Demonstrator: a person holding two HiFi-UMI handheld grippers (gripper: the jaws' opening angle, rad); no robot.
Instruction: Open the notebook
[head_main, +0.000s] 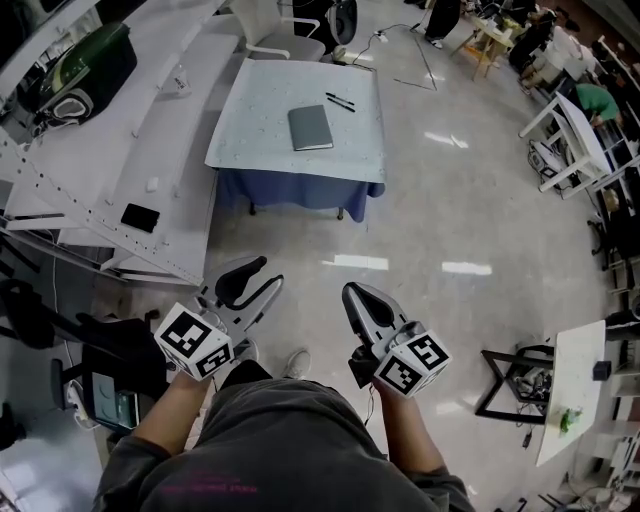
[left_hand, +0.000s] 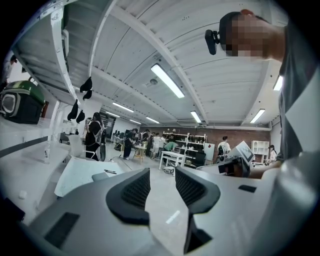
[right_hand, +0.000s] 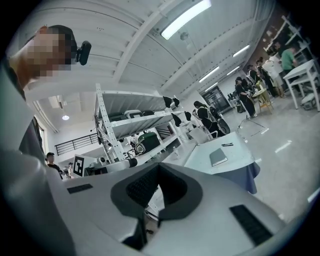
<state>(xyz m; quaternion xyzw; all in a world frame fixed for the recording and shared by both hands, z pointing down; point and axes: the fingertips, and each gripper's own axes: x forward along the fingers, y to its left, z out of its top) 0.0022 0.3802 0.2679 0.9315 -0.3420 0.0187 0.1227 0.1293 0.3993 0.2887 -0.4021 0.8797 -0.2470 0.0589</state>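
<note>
Not at the table yet; the closed notebook lies flat on it, well ahead of us, near two pens.
Left gripper jaws wide apart and empty; right gripper jaws together on nothing. We'd walk up first, then catch the cover's free edge with one gripper and steady the notebook with the other.

Left tool jaws apart (nothing between); table with notebook well ahead, left side.
</note>
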